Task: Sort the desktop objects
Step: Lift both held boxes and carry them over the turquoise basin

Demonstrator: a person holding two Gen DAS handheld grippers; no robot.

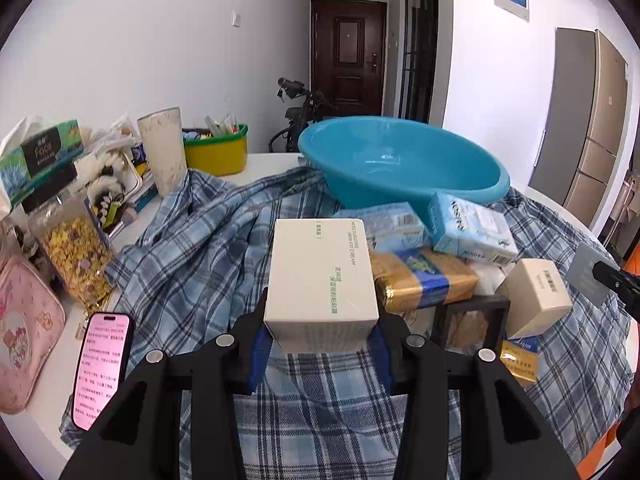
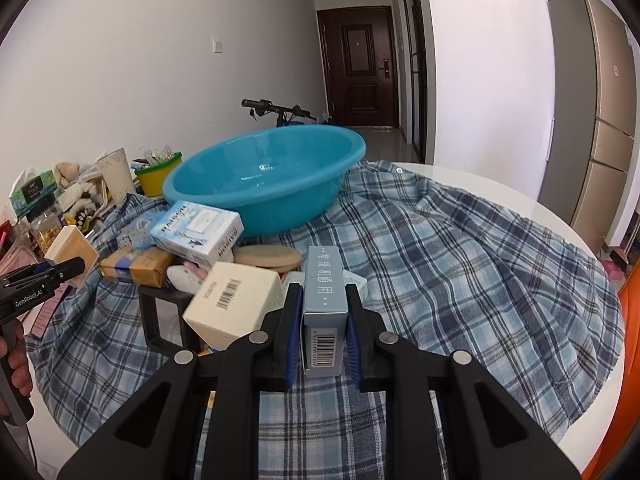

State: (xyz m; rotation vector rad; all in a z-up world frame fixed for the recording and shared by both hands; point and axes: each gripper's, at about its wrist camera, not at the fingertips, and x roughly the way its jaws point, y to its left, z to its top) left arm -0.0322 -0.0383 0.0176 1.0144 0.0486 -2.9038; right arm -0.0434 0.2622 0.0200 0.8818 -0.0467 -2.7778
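Observation:
My left gripper [image 1: 322,320] is shut on a cream-coloured box [image 1: 320,272], which hangs above the plaid cloth [image 1: 192,248]. The right wrist view shows this gripper [image 2: 68,268] and its box [image 2: 72,250] at the left edge. My right gripper [image 2: 323,292] is shut on a narrow grey-blue box [image 2: 324,300] standing on edge; it is also at the right edge of the left wrist view [image 1: 588,272]. Behind both stands an empty blue basin [image 1: 400,160] [image 2: 264,176]. In front of the basin is a pile with a light blue carton [image 2: 196,228], a gold packet [image 1: 424,280], a small cream box [image 2: 236,304] and a black frame [image 1: 468,320].
A lit phone [image 1: 102,364], a pink pouch [image 1: 24,332], a cereal jar [image 1: 76,256], a tissue box [image 1: 40,152], a tall cup [image 1: 164,148] and a yellow tub [image 1: 216,152] crowd the table's left side. A person's hand [image 2: 16,364] holds the left gripper's handle. The cloth's right half [image 2: 480,260] is bare.

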